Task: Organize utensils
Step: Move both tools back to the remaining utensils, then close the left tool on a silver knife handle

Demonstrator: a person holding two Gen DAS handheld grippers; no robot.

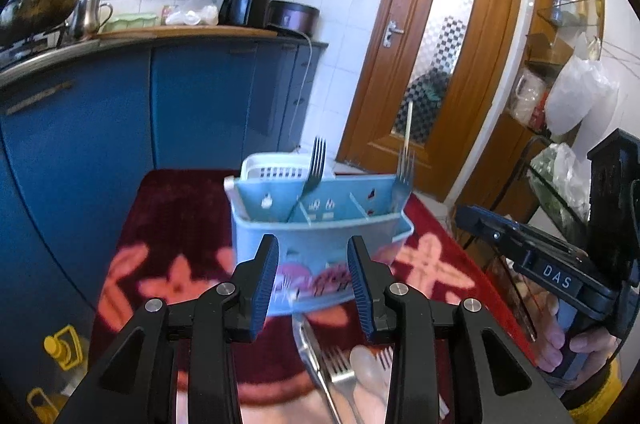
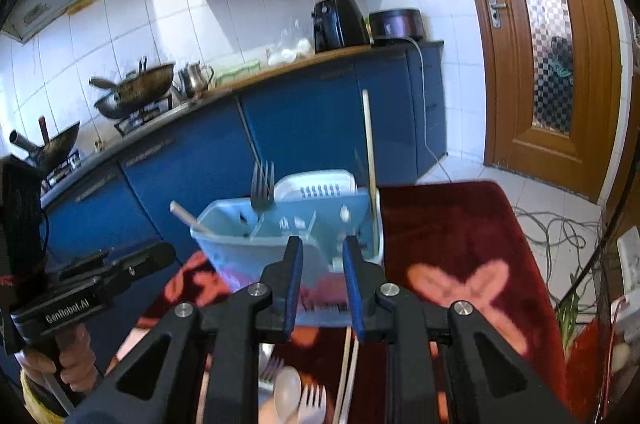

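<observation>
My left camera looks down along its fingers, close to the blue caddy [image 1: 320, 220]; my right camera faces the same caddy [image 2: 280, 244] from its right, equally near.

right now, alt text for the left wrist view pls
The left gripper, jaws open and empty, faces a blue caddy holding two forks on a red floral cloth. More cutlery lies below the jaws.

Each gripper [image 1: 313, 284] has black linkage arms, silver pivot screws and ribbed blue pads [image 2: 294, 276]. Handles are blue. Housings carry white lettering.
</observation>
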